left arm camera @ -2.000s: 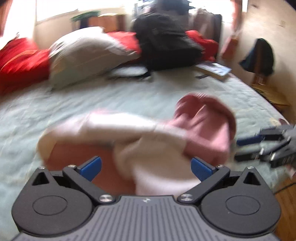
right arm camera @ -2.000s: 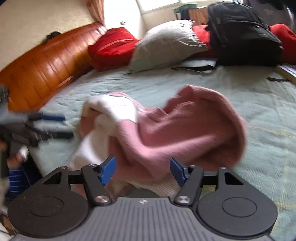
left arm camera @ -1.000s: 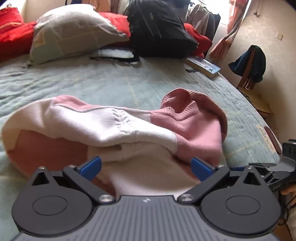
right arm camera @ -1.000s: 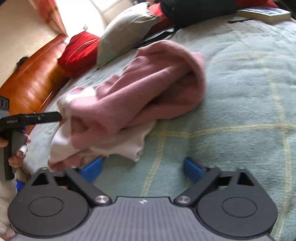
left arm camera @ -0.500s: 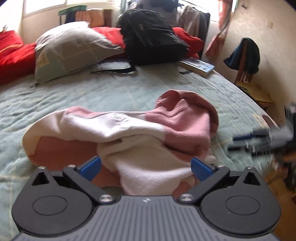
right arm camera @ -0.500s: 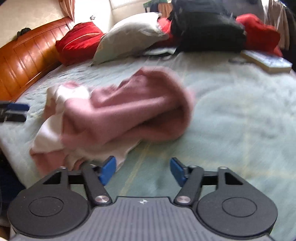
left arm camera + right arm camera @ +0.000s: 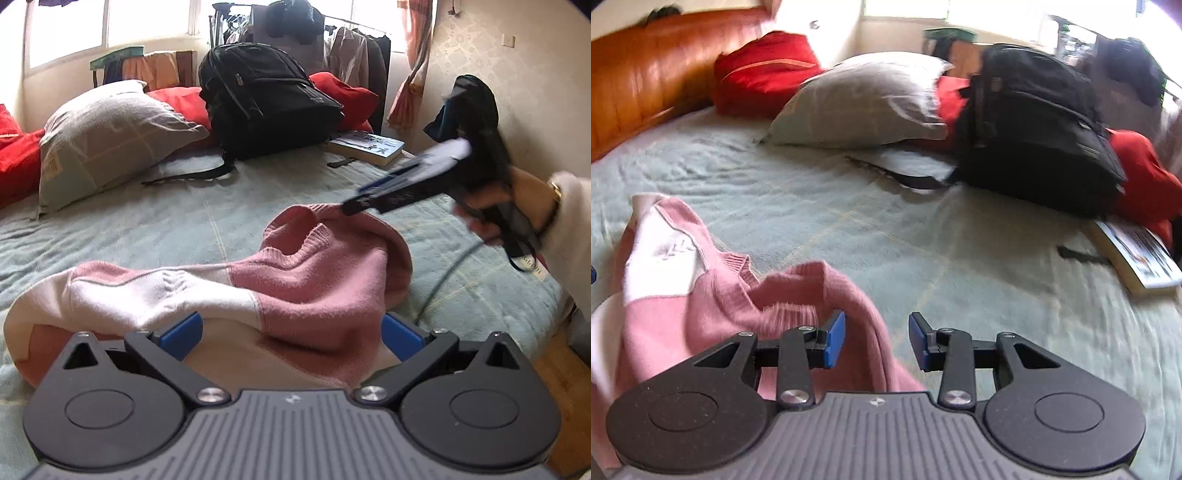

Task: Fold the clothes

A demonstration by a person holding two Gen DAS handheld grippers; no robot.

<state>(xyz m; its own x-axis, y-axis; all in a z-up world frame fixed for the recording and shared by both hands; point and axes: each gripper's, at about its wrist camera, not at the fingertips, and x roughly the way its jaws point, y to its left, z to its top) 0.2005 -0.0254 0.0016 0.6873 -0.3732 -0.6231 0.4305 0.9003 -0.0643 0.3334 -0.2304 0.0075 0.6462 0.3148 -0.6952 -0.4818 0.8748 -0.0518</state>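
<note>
A pink and white knit sweater lies bunched on the pale green bedspread. My left gripper is open wide, low over the sweater's near edge, with fabric lying between its blue pads and not pinched. In the left wrist view my right gripper, held by a hand, has its tip at the far pink collar end. In the right wrist view the right gripper has its jaws closing, with a gap still between them. The sweater's pink edge runs under its left finger, unpinched.
A grey pillow, a black backpack, red cushions and a book sit at the far side of the bed. A wooden headboard runs along one end. The bed's edge and wood floor are at the right.
My right gripper has lifted from the sweater's near edge and swung to its far pink end, rolling as it went, and its jaws have narrowed. The left gripper shifted slightly, still open.
</note>
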